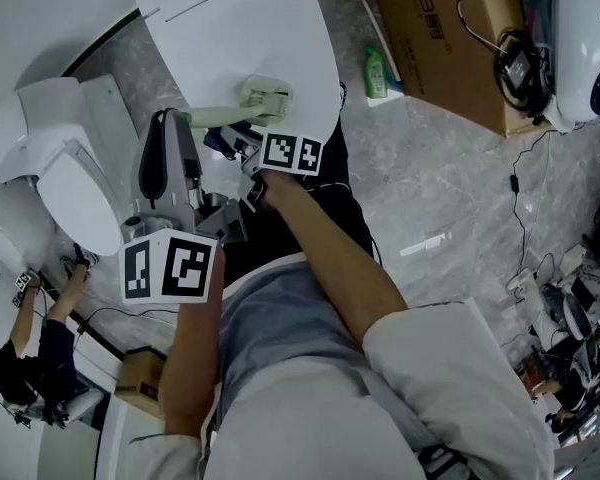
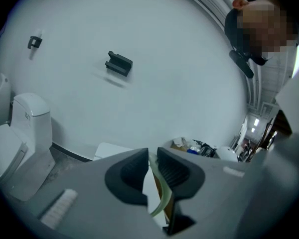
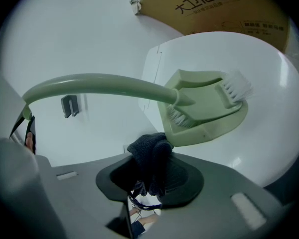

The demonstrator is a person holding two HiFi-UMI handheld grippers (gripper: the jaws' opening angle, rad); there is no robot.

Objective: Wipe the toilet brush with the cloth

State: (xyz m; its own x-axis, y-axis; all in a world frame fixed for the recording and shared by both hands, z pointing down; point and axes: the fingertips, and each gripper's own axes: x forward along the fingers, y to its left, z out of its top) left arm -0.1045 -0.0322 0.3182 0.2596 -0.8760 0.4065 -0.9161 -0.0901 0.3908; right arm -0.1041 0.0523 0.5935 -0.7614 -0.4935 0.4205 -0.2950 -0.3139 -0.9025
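Right gripper view, right tool: we see both jaws clamped on a dark cloth, which is bunched up above the pads.
Left tool: its jaws are nearly together, pinching the thin pale green handle.
Toilet brush: we see it held in the air. The handle arcs from the left tool to the pale green head, whose white bristles show at both ends.
Cloth and brush: the head lies just beyond the cloth; we cannot tell whether they touch.
White slab: we see it under the brush head in the head view.
Toilet: at the left, beside the slab.
Floor: grey and marbled.
Green bottle: stands by a cardboard box, well beyond the tools.
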